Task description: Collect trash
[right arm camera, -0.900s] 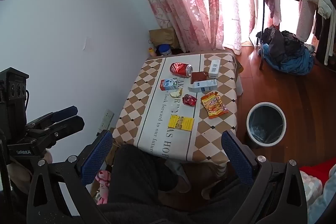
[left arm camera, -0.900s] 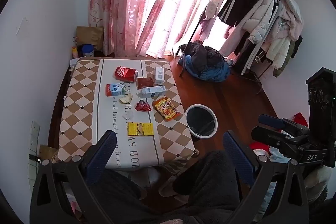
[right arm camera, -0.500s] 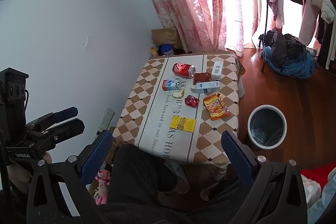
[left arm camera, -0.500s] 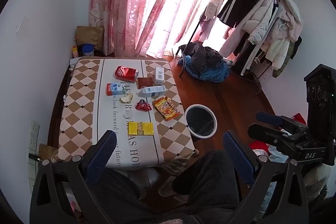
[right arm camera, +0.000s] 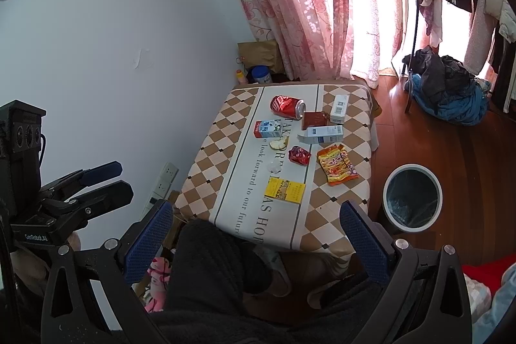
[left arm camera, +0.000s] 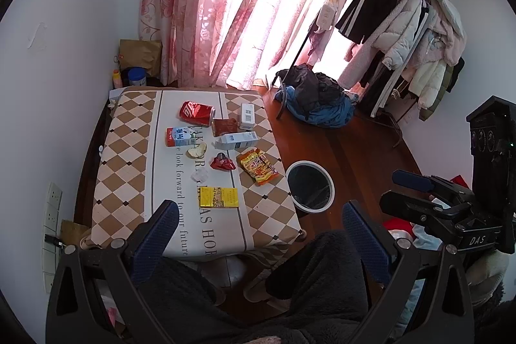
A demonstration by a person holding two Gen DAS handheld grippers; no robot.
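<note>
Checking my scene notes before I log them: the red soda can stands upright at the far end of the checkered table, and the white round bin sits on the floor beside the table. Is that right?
One detail is off: the red soda can lies on its side, not upright, as the right wrist view shows. It is at the far end of the checkered table, and the white round bin does sit on the floor beside the table.

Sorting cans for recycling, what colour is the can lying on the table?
Red with white lettering; the can shows best in the left wrist view.
</note>
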